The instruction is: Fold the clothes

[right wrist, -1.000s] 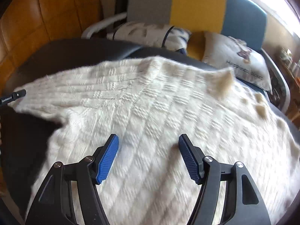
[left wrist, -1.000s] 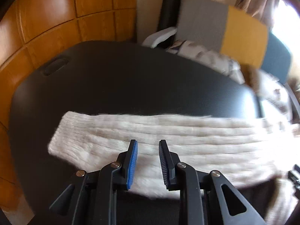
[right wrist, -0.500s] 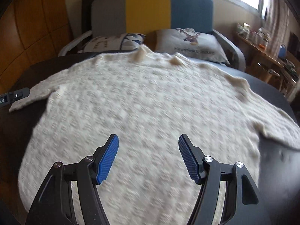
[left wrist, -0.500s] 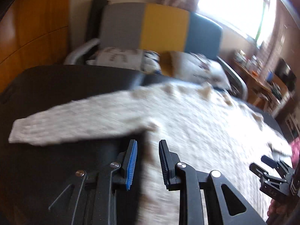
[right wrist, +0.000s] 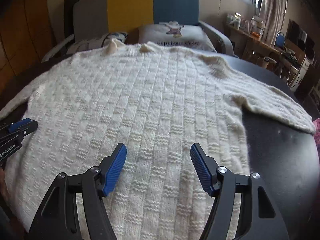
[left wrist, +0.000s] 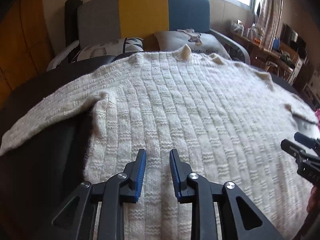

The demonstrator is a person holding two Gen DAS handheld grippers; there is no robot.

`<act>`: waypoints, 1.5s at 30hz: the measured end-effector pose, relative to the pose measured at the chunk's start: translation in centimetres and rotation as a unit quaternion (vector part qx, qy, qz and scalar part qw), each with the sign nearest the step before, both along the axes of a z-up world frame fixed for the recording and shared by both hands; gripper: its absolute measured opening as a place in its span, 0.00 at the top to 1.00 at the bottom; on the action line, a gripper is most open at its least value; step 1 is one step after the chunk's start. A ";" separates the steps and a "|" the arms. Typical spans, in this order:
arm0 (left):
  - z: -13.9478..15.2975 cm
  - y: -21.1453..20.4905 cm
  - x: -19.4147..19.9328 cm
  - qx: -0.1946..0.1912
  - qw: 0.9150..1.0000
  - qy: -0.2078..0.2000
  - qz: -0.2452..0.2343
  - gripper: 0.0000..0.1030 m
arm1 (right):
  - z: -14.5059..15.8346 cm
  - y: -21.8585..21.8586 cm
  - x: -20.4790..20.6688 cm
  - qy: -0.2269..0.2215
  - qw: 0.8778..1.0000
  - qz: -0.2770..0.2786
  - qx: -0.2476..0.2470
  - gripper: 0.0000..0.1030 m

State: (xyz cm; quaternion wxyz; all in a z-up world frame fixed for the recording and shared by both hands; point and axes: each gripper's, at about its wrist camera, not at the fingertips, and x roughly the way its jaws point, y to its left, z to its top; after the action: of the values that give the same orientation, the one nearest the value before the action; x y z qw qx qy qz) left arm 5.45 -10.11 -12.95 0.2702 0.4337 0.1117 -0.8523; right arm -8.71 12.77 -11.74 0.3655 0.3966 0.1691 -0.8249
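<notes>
A dark bench (right wrist: pixel 280 156) carries a cream knit sweater (right wrist: pixel 152 108), spread flat and face up across most of it — both sleeves reach out sideways over the dark top. Beyond the sweater's collar stands a sofa (right wrist: pixel 130 6) with cushions. Over the sweater's hem the right gripper (right wrist: pixel 158 150) hovers, fingers spread wide, holding nothing; the left gripper (left wrist: pixel 157 155) hovers there too — fingers narrowly parted, empty.
</notes>
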 end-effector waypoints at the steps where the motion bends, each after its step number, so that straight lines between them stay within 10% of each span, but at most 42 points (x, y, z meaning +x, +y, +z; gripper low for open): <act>1: 0.0 0.1 0.0 -0.001 1.000 0.000 0.001 0.77 | 0.4 0.3 0.2 0.005 1.000 0.000 -0.005 0.33; 17: -0.2 1.4 0.3 -0.024 0.999 0.014 0.019 0.76 | -2.3 3.2 -0.2 -0.020 1.000 0.009 -0.014 0.32; 27: -0.6 1.3 0.6 -0.023 0.999 0.028 0.026 0.75 | 1.7 15.6 -9.0 -0.088 0.978 -0.100 -0.157 0.32; 36: -0.7 1.5 0.5 -0.026 0.999 0.027 0.034 0.74 | 1.7 29.4 -18.9 -0.115 0.919 -0.308 -0.219 0.32; 45: -0.7 1.9 0.2 -0.041 0.998 0.015 0.035 0.74 | 0.7 33.0 -26.6 -0.153 0.866 -0.387 -0.278 0.32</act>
State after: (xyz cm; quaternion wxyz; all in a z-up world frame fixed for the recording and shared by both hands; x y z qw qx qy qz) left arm 5.67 -8.26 -13.67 0.3154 0.4051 0.0959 -0.8528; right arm -35.32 45.78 -11.07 0.1332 0.4332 -0.2923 -0.8421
